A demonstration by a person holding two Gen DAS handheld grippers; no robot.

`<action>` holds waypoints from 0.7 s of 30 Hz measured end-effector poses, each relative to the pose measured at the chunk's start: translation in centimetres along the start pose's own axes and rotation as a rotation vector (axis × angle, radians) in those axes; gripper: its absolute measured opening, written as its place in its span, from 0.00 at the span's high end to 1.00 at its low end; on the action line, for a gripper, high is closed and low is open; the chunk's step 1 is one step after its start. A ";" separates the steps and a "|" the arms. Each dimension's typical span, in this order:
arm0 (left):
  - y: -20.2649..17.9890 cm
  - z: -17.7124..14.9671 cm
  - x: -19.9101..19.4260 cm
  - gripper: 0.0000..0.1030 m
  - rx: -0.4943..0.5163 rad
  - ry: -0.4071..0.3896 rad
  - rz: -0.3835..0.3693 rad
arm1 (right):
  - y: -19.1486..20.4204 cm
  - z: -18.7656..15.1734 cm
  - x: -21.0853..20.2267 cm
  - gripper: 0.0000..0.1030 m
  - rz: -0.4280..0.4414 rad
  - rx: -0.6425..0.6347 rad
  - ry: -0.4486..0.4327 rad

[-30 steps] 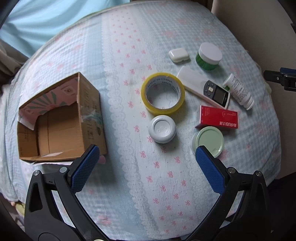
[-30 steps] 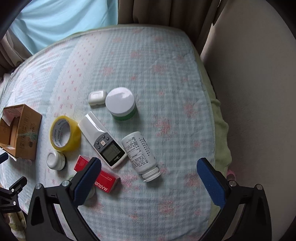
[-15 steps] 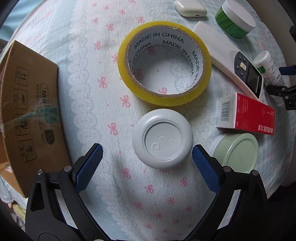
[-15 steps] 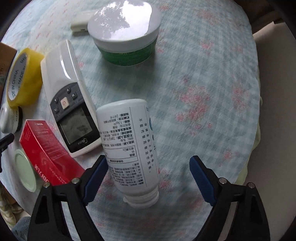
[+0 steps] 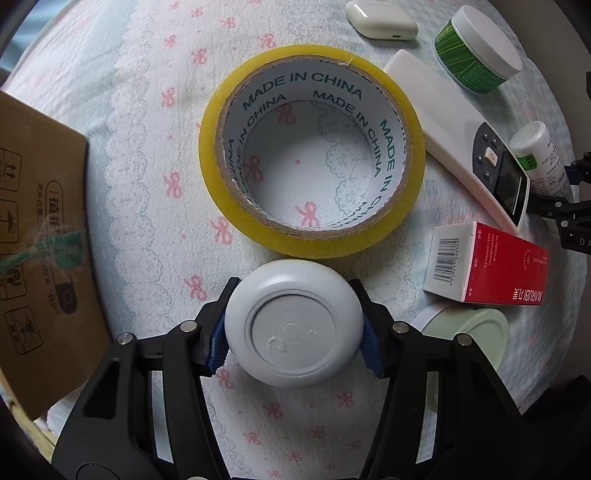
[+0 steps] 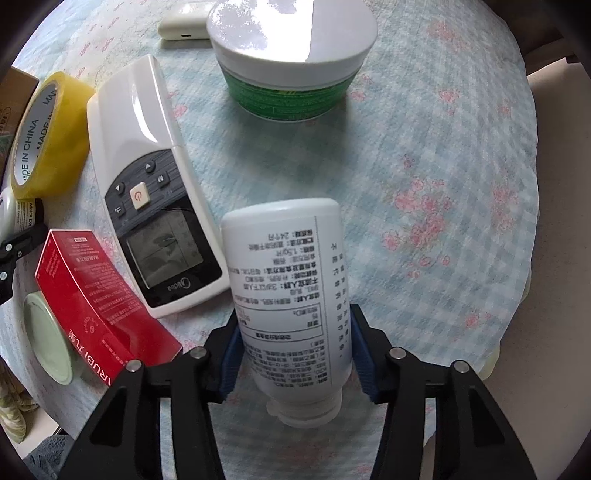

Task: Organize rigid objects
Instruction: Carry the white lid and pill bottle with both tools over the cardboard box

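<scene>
My left gripper has just closed its blue pads on the round white jar beside the yellow tape roll printed "MADE IN CHINA". My right gripper has just clamped the lying white bottle; its small print is unreadable.

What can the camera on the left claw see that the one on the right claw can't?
Only the left view shows the left claw shut on the round white jar, and much of the cardboard box.

Only the right view shows the right claw shut on the lying white bottle; the left view catches just part of that bottle.

Both claws have just been closing, each with its item between the pads.

Both show the yellow tape roll, remote, red box, green tub, white case and pale green lid.
</scene>
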State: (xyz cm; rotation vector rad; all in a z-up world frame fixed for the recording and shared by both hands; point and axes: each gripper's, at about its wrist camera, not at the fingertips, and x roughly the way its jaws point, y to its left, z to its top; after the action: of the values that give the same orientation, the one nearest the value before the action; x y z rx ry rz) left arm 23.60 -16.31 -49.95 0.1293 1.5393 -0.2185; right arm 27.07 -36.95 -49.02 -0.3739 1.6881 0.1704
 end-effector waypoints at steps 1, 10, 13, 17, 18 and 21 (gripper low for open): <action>0.0 0.0 0.0 0.48 -0.003 -0.002 0.000 | 0.5 0.0 0.3 0.54 0.003 0.002 -0.002; -0.5 0.0 -0.5 0.48 -0.022 -0.005 -0.005 | -0.3 -1.1 -0.1 0.54 0.031 0.039 -0.048; 0.3 -0.3 -1.5 0.48 -0.041 -0.011 -0.015 | -1.0 -1.8 -1.3 0.54 0.036 0.081 -0.091; 0.5 -0.8 -3.2 0.48 -0.056 -0.025 -0.018 | -2.0 -2.9 -2.8 0.55 0.061 0.157 -0.122; 0.5 -0.9 -3.7 0.48 -0.059 -0.028 -0.021 | -2.3 -3.2 -3.2 0.55 0.069 0.175 -0.127; 0.3 -1.1 -5.5 0.48 -0.071 -0.044 -0.028 | -3.2 -4.2 -4.6 0.55 0.096 0.238 -0.148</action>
State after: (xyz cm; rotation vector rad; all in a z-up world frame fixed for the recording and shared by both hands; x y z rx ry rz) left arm 22.54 -15.46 -44.55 0.0465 1.5037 -0.1868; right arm 24.77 -40.62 -43.56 -0.0996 1.5601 0.0641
